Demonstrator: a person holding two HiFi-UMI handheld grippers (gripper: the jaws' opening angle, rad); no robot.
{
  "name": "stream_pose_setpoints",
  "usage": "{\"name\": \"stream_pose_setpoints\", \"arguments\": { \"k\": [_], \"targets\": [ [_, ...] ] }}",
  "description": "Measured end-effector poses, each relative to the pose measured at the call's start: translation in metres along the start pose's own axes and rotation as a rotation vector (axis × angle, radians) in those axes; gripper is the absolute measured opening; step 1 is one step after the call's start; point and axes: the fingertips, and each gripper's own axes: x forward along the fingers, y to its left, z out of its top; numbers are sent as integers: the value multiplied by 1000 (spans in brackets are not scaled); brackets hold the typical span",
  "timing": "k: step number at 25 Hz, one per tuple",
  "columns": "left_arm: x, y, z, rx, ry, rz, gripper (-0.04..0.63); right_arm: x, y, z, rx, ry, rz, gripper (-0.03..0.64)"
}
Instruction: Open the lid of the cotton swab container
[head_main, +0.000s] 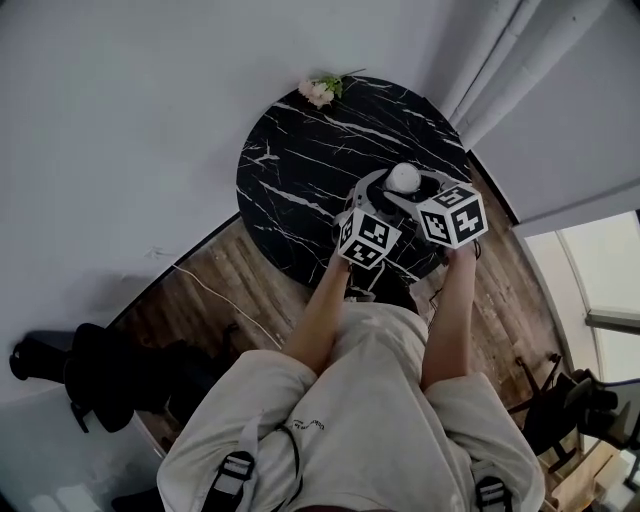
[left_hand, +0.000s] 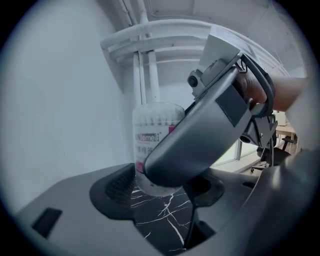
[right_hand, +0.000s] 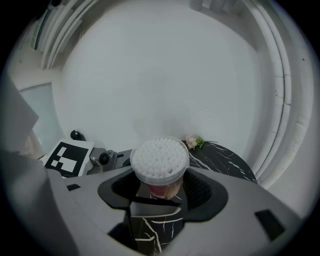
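**A:** What's the worry from here?

**B:** A tip-over. The cotton swab container (head_main: 403, 178) is tall and narrow, and it sits toward the near right edge of the round marble tabletop (head_main: 290, 150), well away from the flowers (head_main: 320, 90) at the far edge. The left gripper (left_hand: 161, 191) has its jaws spread wide on either side of the container and isn't pinching it, so nothing on that side steadies it. A sideways nudge could topple it, and I'd expect the swabs to spill.

**A:** And the right gripper (right_hand: 161, 191)?

**B:** Its jaws are apart around the lower body of the container and close to it. I can't tell whether the pads actually press. One of its fingers also crosses in front of the left gripper's opening, so the two tools could knock together.

**A:** Is the lid off?

**B:** From above the swab tips look bare, but a clear lid could be on. I can't tell.

**A:** How are the arms posed?

**B:** Both forearms reach forward from the body, with the hands side by side at the near edge. The left gripper points almost level at the container's side. The right one tips more steeply and looks down on the swab tips
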Motion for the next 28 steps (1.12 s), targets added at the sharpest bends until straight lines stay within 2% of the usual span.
{"name": "stream_pose_setpoints", "arguments": {
  "k": [7, 15, 22, 26, 28],
  "targets": [
    [-6, -2, 3, 50, -25, 0, 272, 4, 10, -5, 0, 28, 23, 291],
    [-5, -2, 2, 18, -36, 2, 271, -4, 13, -3, -34, -43, 33, 291],
    [-9, 2, 3, -40, -51, 19, 270, -32, 13, 11, -78, -189, 59, 291],
    [-11, 1, 7, -45, -68, 0, 270, -58, 8, 32, -56, -374, 49, 291],
    [-12, -4, 8, -37, -75, -17, 270, -65, 11, 39, -53, -434, 56, 291]
  ]
}}
